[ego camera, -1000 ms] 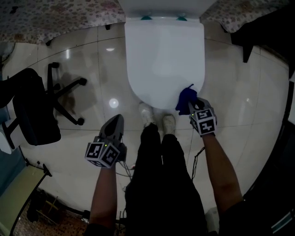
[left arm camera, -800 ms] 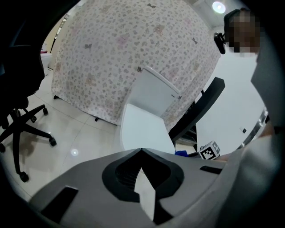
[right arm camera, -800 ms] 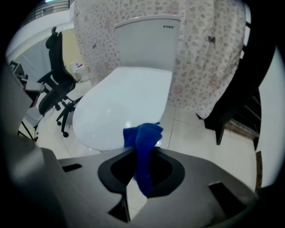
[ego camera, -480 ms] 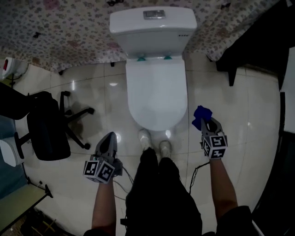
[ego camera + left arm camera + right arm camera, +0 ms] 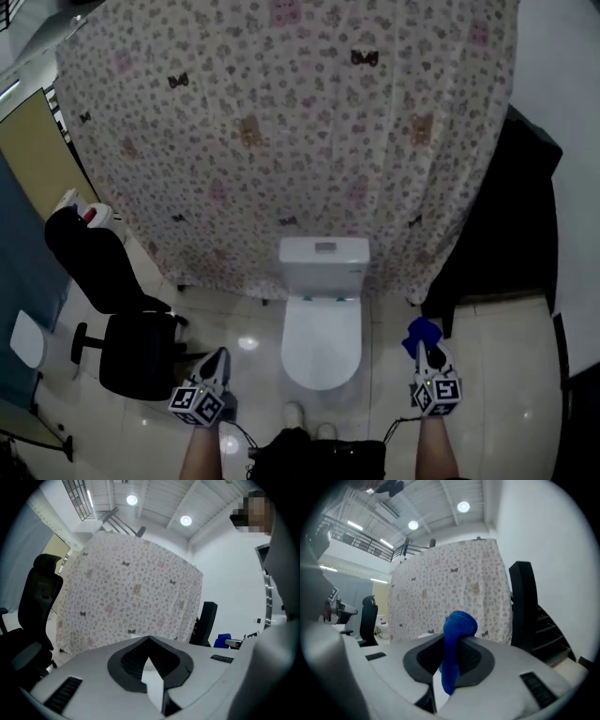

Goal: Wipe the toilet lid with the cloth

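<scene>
The white toilet (image 5: 322,319) stands against the flowered curtain, its lid (image 5: 322,354) down. My right gripper (image 5: 420,354) is to the right of the bowl, raised and shut on the blue cloth (image 5: 421,334), which bunches up between the jaws (image 5: 455,648). My left gripper (image 5: 217,362) hangs to the left of the toilet, jaws closed together with nothing between them. In the left gripper view the left gripper (image 5: 149,641) points at the curtain, and the blue cloth (image 5: 222,640) shows far right.
A flowered curtain (image 5: 291,141) fills the back. A black office chair (image 5: 122,309) stands left of the toilet. A dark cabinet or stair block (image 5: 497,225) rises at right. Glossy floor tiles (image 5: 244,342) surround the bowl. My shoes (image 5: 309,436) are just before the toilet.
The view has pulled far back and tilted up, from close above the lid to the whole toilet and curtain. Both grippers now sit apart from the lid; the cloth has left its front edge.
</scene>
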Available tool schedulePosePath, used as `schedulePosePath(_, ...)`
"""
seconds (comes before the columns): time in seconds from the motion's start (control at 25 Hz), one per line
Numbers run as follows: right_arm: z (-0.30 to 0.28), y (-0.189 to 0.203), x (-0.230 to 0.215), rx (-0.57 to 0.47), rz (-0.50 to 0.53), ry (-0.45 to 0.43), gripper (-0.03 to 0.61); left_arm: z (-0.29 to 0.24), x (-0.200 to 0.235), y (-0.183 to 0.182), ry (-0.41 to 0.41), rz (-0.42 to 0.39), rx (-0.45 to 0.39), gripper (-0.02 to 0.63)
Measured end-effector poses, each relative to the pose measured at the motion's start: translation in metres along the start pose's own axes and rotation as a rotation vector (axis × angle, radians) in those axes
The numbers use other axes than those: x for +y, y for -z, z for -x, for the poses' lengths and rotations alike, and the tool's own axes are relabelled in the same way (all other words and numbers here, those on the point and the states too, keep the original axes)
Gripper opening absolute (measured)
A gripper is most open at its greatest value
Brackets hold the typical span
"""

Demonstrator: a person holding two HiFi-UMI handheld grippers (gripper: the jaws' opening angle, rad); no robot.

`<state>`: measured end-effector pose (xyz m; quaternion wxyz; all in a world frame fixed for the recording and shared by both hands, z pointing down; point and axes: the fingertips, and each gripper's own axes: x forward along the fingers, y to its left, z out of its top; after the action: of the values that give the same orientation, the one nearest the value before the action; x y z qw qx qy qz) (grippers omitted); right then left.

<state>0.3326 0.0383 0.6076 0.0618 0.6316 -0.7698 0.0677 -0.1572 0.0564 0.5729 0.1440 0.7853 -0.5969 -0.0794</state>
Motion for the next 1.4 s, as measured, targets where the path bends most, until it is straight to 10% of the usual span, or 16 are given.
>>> schedulePosePath(0.32, 0.063, -0.034, -0.011, -0.165, -0.067, 0.054, 0.052, 0.047, 0.006, -0.041, 0.009, 0.026, -0.173, -0.008)
schedulePosePath(1.4, 0.054, -0.046, 0.064, -0.159, -0.041, 0.053, 0.049, 0.075, 0.04, -0.087, 0.074, -0.095, -0.287, -0.008)
